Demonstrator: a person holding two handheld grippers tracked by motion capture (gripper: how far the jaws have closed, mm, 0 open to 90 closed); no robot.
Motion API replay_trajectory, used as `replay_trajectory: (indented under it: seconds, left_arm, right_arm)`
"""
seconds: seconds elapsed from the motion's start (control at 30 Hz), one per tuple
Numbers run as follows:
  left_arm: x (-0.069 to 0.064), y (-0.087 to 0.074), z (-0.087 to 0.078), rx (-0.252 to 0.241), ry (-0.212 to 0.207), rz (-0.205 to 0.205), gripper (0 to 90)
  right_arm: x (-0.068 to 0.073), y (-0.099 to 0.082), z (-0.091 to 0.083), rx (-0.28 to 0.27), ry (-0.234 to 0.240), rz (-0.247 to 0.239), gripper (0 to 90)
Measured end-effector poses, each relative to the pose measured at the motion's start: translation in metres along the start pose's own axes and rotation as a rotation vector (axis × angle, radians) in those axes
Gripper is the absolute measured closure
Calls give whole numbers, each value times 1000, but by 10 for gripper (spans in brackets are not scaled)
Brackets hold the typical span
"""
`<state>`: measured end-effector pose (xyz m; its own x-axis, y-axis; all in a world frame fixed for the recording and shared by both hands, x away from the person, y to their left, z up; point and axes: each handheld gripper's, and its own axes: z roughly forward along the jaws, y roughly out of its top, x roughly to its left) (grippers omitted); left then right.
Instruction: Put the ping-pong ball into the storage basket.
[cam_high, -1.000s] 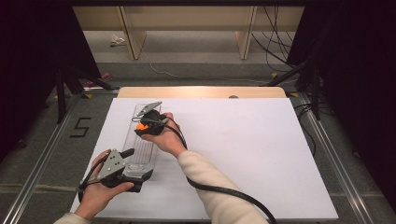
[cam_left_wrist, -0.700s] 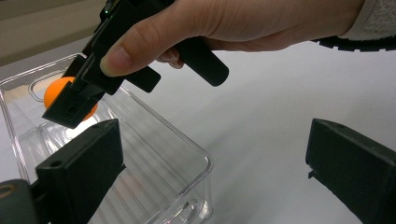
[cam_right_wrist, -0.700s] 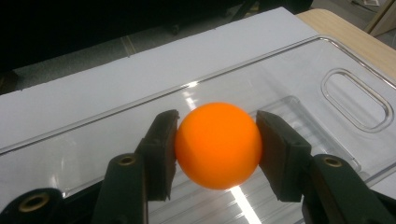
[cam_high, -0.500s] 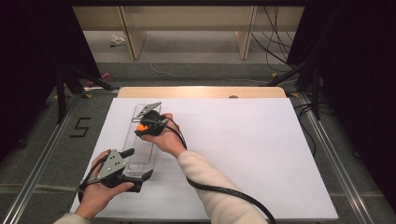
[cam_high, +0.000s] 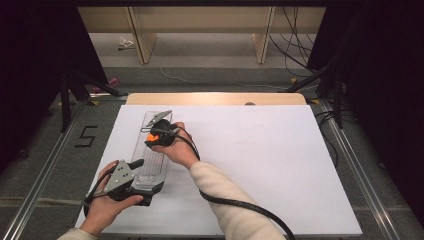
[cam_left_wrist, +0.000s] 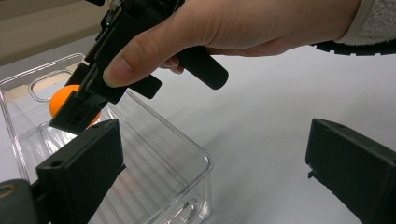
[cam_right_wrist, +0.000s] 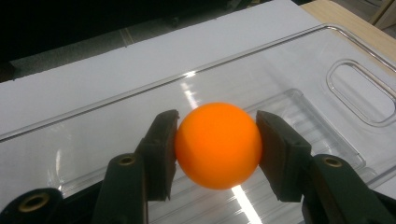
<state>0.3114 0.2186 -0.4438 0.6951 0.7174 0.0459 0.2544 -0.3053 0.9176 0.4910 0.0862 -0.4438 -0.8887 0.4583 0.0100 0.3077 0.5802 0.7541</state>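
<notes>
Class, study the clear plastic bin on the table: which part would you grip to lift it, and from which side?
Grip the near short wall of the clear bin, coming from the person's side. Its rim is thin and upright, and the open left gripper sits at that end. The far end has the right gripper holding the orange ball.

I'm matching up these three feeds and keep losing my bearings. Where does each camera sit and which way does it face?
High view: above the person's side, looking forward and down on the table; both forearms and hands show.
Left gripper view: rides the left gripper, facing the clear bin and the right hand.
Right gripper view: rides the right gripper, looking into the bin.
All three share the orange ball.
</notes>
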Motion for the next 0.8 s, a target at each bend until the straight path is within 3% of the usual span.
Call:
replay_trajectory:
  seconds: [0.8]
  left_arm:
    - [0,0,0,2,-2,3,38]
  right_arm:
    - [1,-2,5,32,1,-13,511]
